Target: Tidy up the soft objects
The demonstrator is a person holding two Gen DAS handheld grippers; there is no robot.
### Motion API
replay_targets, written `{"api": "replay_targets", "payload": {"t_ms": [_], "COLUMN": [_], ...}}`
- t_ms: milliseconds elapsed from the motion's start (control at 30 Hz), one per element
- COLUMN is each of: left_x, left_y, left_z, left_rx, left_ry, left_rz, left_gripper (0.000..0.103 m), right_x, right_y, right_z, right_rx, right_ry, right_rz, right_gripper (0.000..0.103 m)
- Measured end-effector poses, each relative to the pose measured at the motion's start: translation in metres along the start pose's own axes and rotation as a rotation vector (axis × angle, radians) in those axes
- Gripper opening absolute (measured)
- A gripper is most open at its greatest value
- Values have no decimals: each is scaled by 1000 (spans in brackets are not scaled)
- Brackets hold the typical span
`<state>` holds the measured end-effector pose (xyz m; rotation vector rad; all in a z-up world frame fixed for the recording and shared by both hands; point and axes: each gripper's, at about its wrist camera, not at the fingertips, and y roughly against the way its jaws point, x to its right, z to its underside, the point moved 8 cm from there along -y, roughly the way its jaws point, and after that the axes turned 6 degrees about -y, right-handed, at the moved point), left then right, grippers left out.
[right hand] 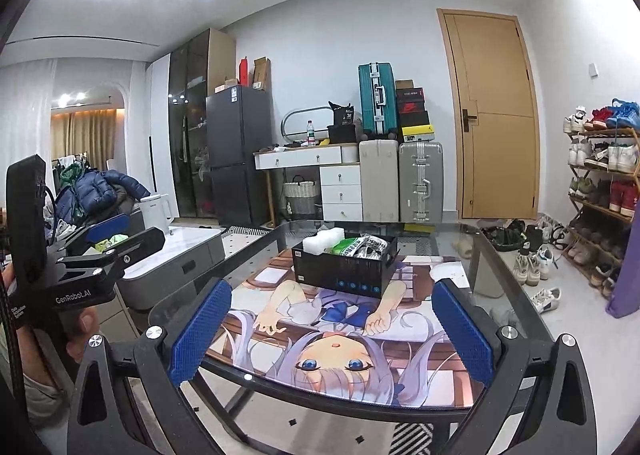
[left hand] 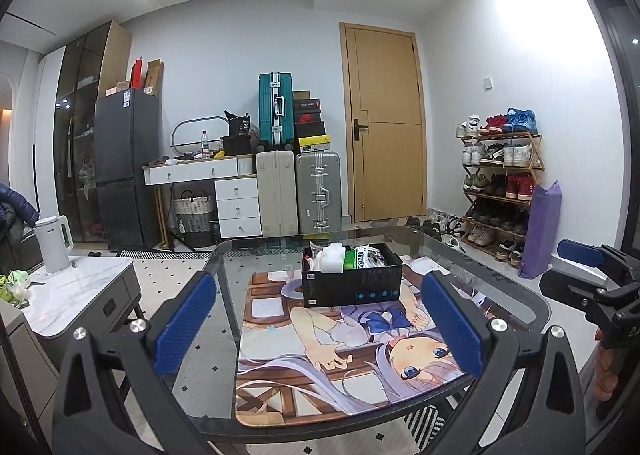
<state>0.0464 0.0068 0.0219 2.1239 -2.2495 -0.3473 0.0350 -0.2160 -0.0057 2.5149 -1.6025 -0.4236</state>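
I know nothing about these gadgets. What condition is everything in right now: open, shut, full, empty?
Left gripper: jaws wide open, holding nothing.
Right gripper: jaws wide open, holding nothing.
Black box: open on top, filled with soft packets.
Wooden door: shut.
White drawers: all shut.
Teal suitcase: upright, closed.

Black box (left hand: 352, 283) on printed mat, holding white folded cloth (left hand: 333, 257) beside green-and-silver soft packets (left hand: 365, 257).
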Motion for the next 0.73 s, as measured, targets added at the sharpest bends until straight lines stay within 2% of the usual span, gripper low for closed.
{"api": "replay_targets", "payload": {"t_ms": [167,500,733], "left_x": [-2,-4,-15], "left_y": [-3,-1,-4], "left_z": [3,1,2], "left_rx": [-22,-28,-44], "left_ry": [6,8,25], "left_rz": [-10,-19,-100], "left_gripper": [103,103,103], "right_x": [-2,6,7], "right_y": [-5,-7,-7], "right_z": [5,5,5], "right_rx": [-28,-29,-29], "right_ry": [11,-16,-17], "right_rz": [-6,11,10], "right_gripper": [102,102,102]}}
